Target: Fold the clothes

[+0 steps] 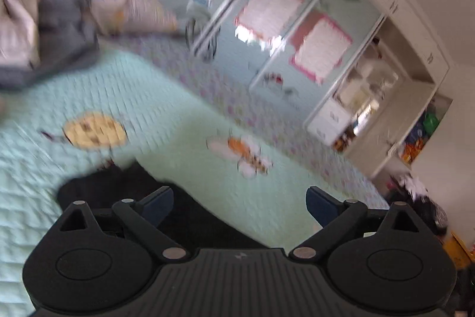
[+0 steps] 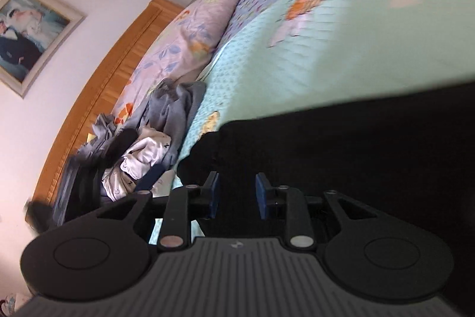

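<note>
- The bed (image 2: 341, 55) has a mint green quilt with cartoon pictures on it. It is big and flat, so it looks like a good place to fold clothes.
- A black garment (image 2: 356, 153) lies spread on the quilt, close under both tools. This is likely the one to fold now. In the left view only its edge (image 1: 124, 189) shows.
- A floral pillow (image 2: 190, 34) leans by the wooden headboard (image 2: 98, 97).
- A pile of clothes (image 2: 148, 135), gray and white ones, sits bunched up by the pillow. They seem to be waiting for their turn.
- The left gripper (image 1: 239, 205) has its blue pads wide apart, with nothing between them. It hangs over the quilt beside the black cloth.
- The right gripper (image 2: 237, 195) has its pads a little apart, right over the black cloth. It does not look pinched on it.
- The white cloth in the pile has tiny dark marks, too small to read. I see no other words.
</note>
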`<control>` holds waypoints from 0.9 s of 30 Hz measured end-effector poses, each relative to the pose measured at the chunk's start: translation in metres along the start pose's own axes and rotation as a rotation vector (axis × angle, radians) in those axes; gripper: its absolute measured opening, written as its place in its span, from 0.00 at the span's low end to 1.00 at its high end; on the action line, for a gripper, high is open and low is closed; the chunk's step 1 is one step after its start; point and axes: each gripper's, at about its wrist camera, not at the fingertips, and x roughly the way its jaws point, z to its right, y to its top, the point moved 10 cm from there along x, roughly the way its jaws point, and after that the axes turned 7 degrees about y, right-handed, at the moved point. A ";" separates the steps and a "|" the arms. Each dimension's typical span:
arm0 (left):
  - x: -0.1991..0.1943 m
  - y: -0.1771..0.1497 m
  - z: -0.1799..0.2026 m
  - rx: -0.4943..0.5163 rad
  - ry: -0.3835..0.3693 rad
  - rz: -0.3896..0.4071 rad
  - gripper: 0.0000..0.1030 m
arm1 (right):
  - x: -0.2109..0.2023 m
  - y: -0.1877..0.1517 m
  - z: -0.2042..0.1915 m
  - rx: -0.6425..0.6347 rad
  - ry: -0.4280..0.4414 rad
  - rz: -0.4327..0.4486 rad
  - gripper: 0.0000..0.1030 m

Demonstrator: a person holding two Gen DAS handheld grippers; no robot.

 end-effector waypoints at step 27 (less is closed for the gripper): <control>0.028 0.012 -0.030 0.117 0.168 -0.180 0.45 | -0.055 -0.002 0.036 -0.044 0.046 0.093 0.35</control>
